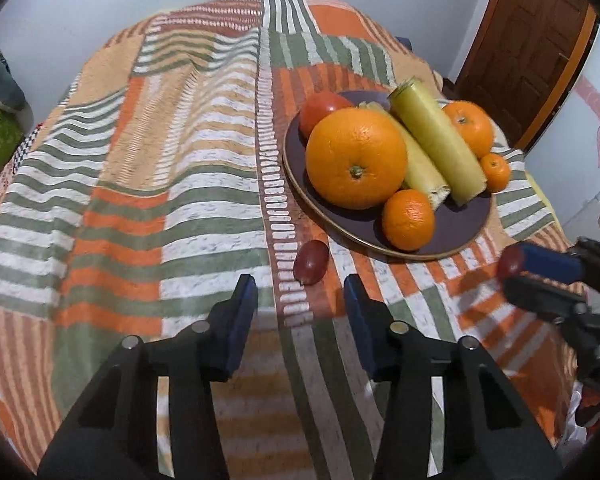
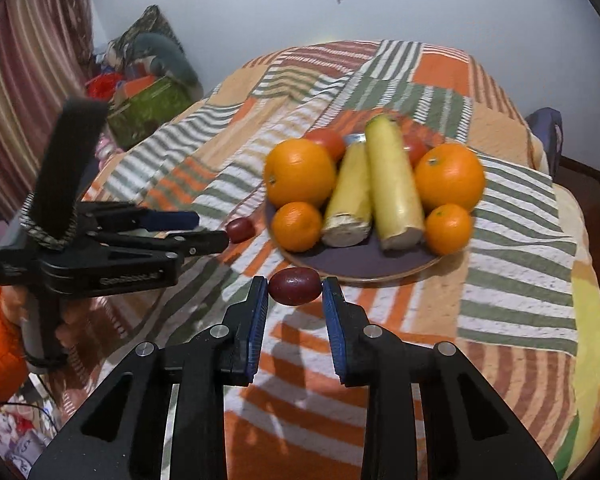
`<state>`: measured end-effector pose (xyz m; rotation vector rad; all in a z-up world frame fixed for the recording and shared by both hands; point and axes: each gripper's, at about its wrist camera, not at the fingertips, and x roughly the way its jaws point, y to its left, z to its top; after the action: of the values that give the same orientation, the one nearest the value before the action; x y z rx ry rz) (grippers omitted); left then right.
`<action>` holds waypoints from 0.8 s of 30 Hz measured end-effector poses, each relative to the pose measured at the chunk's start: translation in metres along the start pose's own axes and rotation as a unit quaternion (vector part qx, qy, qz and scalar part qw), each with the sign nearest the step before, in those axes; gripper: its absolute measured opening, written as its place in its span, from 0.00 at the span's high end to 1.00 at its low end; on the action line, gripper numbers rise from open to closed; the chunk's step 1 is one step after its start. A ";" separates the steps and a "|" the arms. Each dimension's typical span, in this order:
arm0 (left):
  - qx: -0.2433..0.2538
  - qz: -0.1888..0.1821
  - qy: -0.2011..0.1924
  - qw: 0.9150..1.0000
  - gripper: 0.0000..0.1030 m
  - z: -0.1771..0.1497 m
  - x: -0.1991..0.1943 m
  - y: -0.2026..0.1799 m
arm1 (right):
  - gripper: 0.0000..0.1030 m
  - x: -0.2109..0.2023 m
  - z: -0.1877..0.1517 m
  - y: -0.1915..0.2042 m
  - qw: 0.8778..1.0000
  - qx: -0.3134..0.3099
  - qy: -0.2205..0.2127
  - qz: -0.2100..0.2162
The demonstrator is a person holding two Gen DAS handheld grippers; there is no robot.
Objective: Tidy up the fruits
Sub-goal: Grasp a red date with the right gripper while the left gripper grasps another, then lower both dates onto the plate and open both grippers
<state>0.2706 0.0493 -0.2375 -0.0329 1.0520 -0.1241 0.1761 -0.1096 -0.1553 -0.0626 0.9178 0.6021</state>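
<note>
Pinched in the right hand-held gripper (image 2: 295, 286): a dark red grape (image 2: 295, 286), caught end to end between the blue pads (image 2: 255, 320), just short of the near rim of the plate (image 2: 380, 276). Could not tell whether lifted off the cloth (image 2: 512, 280) or brushing it. Showed in the left wrist view only as a blurred red spot at that gripper's tip, off to the right of the plate.

Stood spread wide with nothing between the fingers: the left hand-held gripper (image 1: 300, 292). Lay on the cloth just ahead of its fingertips, slightly toward the right finger and touching neither: a second grape (image 1: 311, 267). Sat apart from the plate, near its left front edge. From the right wrist view, appeared just past the tips of the left hand-held gripper, beside the plate's left side.

Carried on the dark, gold-rimmed plate, toward the right side of the bench (image 1: 99, 60):
- a big orange (image 1: 356, 158) at the front left, stem end facing the left camera
- a smaller orange (image 1: 470, 128) at the far right
- a tangerine (image 1: 408, 220) at the near rim, touching the big orange
- another tangerine (image 1: 496, 172) at the right rim
- a tomato (image 1: 324, 112) behind the big orange
- two pale yellow stalks (image 1: 440, 144) side by side across the middle, cut ends toward the right camera

Covered the whole bench in orange, green and white stripes: the cloth. Stood behind the bench at the right: a brown door (image 1: 532, 40).
</note>
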 end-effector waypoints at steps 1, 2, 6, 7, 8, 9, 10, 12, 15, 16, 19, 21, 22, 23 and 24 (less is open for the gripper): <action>0.002 0.001 0.003 1.000 0.57 0.001 0.004 0.000 | 0.75 0.000 0.000 -0.004 1.000 0.005 -0.001 -0.001; 0.004 0.003 0.006 1.000 0.57 0.002 0.009 0.000 | 0.75 0.001 0.000 -0.008 1.000 0.010 -0.001 -0.001; 0.017 0.014 0.000 1.000 0.62 0.005 0.017 -0.002 | 0.75 0.001 -0.001 -0.018 1.000 0.023 -0.003 -0.003; 0.020 0.012 -0.002 1.000 0.65 0.006 0.017 -0.002 | 0.75 0.001 -0.001 -0.020 1.000 0.026 -0.004 -0.004; 0.022 0.007 -0.004 1.000 0.71 0.006 0.017 -0.003 | 0.75 0.001 -0.002 -0.022 1.000 0.030 -0.005 -0.005; 0.023 0.004 -0.004 1.000 0.74 0.006 0.017 -0.004 | 0.75 0.001 -0.002 -0.024 0.999 0.032 -0.004 -0.005; 0.026 -0.001 -0.004 1.000 0.80 0.006 0.016 -0.006 | 0.75 0.001 -0.002 -0.026 0.999 0.034 -0.003 -0.006; 0.031 0.001 -0.006 1.000 0.81 0.005 0.014 -0.009 | 0.75 0.001 -0.002 -0.028 0.999 0.037 -0.004 -0.009; 0.035 -0.004 -0.012 0.999 0.81 0.003 0.007 -0.012 | 0.75 -0.002 -0.001 -0.030 0.999 0.040 -0.008 -0.010; 0.035 -0.004 -0.014 0.999 0.81 0.003 0.003 -0.013 | 0.75 -0.004 0.000 -0.030 0.999 0.040 -0.010 -0.011; 0.033 -0.008 -0.027 0.999 0.81 0.003 -0.011 -0.015 | 0.75 -0.007 0.000 -0.031 0.999 0.039 -0.014 -0.014; 0.034 -0.015 -0.037 0.999 0.81 0.006 -0.021 -0.019 | 0.75 -0.009 0.002 -0.032 0.999 0.039 -0.017 -0.016; 0.036 -0.017 -0.042 0.998 0.81 0.006 -0.025 -0.021 | 0.75 -0.010 0.002 -0.033 0.999 0.040 -0.019 -0.018; 0.039 -0.019 -0.047 0.998 0.81 0.007 -0.030 -0.025 | 0.75 -0.010 0.003 -0.034 0.999 0.040 -0.020 -0.019; 0.042 -0.023 -0.051 0.998 0.81 0.008 -0.033 -0.028 | 0.75 -0.010 0.004 -0.035 0.999 0.041 -0.022 -0.019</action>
<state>0.2587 0.0249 -0.2023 0.0127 0.9437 -0.2054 0.1918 -0.1421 -0.1522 0.0066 0.8960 0.5286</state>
